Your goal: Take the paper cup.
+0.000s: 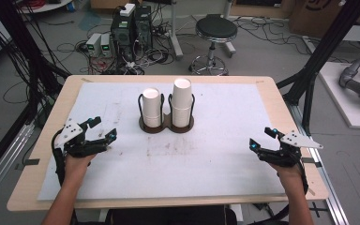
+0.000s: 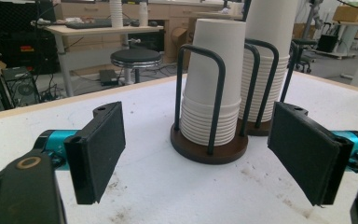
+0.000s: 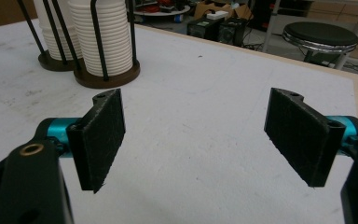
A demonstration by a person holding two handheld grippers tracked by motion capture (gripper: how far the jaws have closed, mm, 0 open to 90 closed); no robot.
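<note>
Two stacks of white paper cups stood upside down in a dark double cup holder (image 1: 166, 127) near the middle of a table (image 1: 272, 89) covered by a white mat (image 1: 215, 159), as a person held a gripper in each hand at the near corners. The shorter cup stack (image 1: 152, 107) sat in the holder's left ring, the taller cup stack (image 1: 181, 102) in the right ring just beside it, each fenced by black wire hoops rising from a round brown base. The left gripper (image 1: 101, 129) rested low over the mat's left side, well apart from the holder, its jaws spread wide with nothing between them; in the left gripper view the shorter stack (image 2: 212, 93) stood framed between the two black pads (image 2: 103, 144), with no contact. The right gripper (image 1: 262, 138) hovered at the mat's right edge, likewise released and empty, its pads (image 3: 303, 133) wide apart over bare mat. Behind the table, a black round stool (image 1: 216, 29) and computer towers (image 1: 131, 26) sat on a floor strewn with cables.
</note>
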